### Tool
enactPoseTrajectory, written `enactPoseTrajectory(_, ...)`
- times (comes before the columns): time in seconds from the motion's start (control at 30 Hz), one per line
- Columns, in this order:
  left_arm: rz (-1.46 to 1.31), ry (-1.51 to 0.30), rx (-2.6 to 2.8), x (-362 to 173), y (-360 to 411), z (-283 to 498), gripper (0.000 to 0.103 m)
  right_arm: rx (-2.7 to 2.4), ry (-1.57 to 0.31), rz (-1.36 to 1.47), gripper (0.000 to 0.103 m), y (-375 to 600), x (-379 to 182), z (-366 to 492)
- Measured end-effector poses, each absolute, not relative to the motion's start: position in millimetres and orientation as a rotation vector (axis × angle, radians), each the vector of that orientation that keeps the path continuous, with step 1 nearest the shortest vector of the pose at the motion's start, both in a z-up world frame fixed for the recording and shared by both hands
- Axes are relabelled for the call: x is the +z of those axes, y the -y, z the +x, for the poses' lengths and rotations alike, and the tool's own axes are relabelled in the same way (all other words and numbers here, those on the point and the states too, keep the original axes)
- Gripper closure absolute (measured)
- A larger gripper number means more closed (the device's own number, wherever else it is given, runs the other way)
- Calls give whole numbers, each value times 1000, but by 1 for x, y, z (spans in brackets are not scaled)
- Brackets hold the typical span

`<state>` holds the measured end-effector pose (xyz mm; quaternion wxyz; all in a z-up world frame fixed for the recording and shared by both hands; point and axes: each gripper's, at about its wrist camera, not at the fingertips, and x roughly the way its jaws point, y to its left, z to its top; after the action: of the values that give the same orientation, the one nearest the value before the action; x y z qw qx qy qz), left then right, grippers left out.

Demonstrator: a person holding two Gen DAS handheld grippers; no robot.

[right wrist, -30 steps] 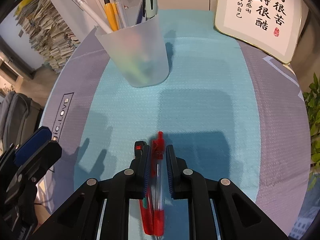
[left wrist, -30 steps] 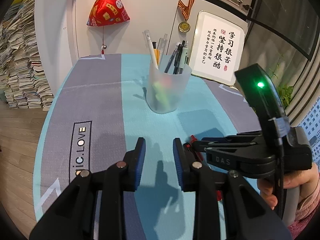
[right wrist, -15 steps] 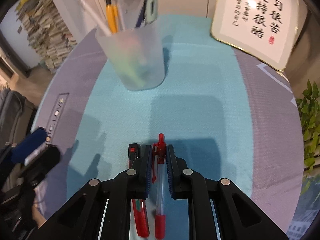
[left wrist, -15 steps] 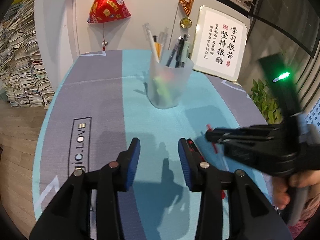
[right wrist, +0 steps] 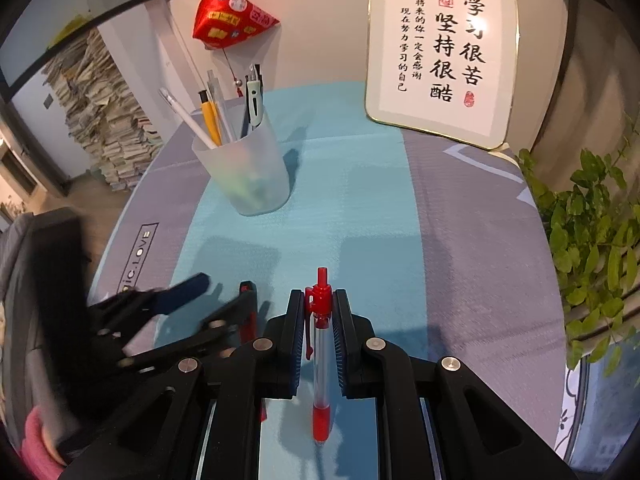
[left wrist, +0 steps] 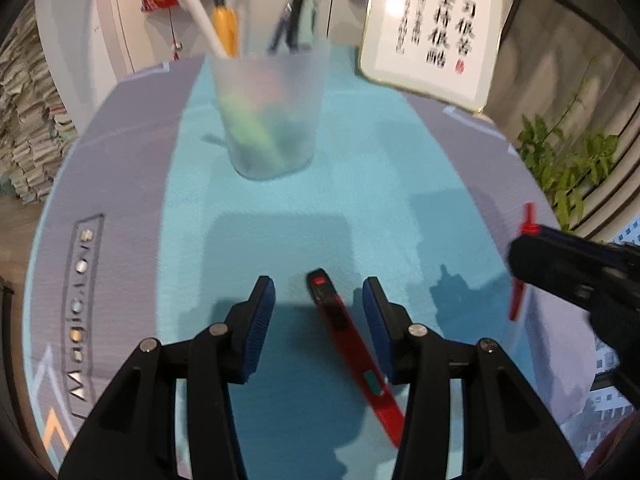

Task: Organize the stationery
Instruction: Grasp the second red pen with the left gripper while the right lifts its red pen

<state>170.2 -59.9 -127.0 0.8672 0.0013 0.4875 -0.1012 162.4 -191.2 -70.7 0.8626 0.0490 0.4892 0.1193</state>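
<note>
A red utility knife (left wrist: 348,344) with a black slider lies on the teal cloth (left wrist: 360,184). My left gripper (left wrist: 318,304) stands open over it, one blue pad on each side and neither touching it. My right gripper (right wrist: 318,300) is shut on a red click pen (right wrist: 320,320), held clear of the cloth with the clicker end pointing away from me. In the left wrist view the right gripper (left wrist: 528,256) and the pen (left wrist: 516,304) hang at the right edge. A frosted pen cup (right wrist: 244,176) with several pens stands further back.
A framed calligraphy plaque (right wrist: 440,56) leans at the table's back right. A green plant (right wrist: 592,216) grows past the right edge. A red ornament (right wrist: 228,20) hangs behind the cup. Stacked papers (right wrist: 104,120) fill the floor at left.
My right gripper has lifted the red pen off the cloth and drawn away to the right. My left gripper has widened its jaws and moved over the red knife.
</note>
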Motion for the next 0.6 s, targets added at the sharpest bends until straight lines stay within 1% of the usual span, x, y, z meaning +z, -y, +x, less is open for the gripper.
enactPoseTrajectory(0.03,2,-1039,-208,-131,62,172,63,253,-1022,108,89,193,-70,161)
enactPoseTrajectory(0.07,12,-1031,-198,-132,64,172,67,255,-1017,114,89,194,-69,161)
enactPoseTrajectory(0.1,28,-1017,-191,-131,66,172,84,256,-1013,118,89,195,-68,161)
enactPoseTrajectory(0.13,27,-1026,-197,-132,68,173,84,257,-1007,122,89,197,-67,160)
enactPoseTrajectory(0.2,16,-1020,-205,-132,66,173,91,260,-1000,131,89,199,-65,159)
enactPoseTrajectory(0.4,49,-930,-215,-116,68,158,92,270,-981,141,89,201,-62,156)
enactPoseTrajectory(0.6,25,-820,-246,-77,55,143,91,283,-964,144,89,200,-58,154)
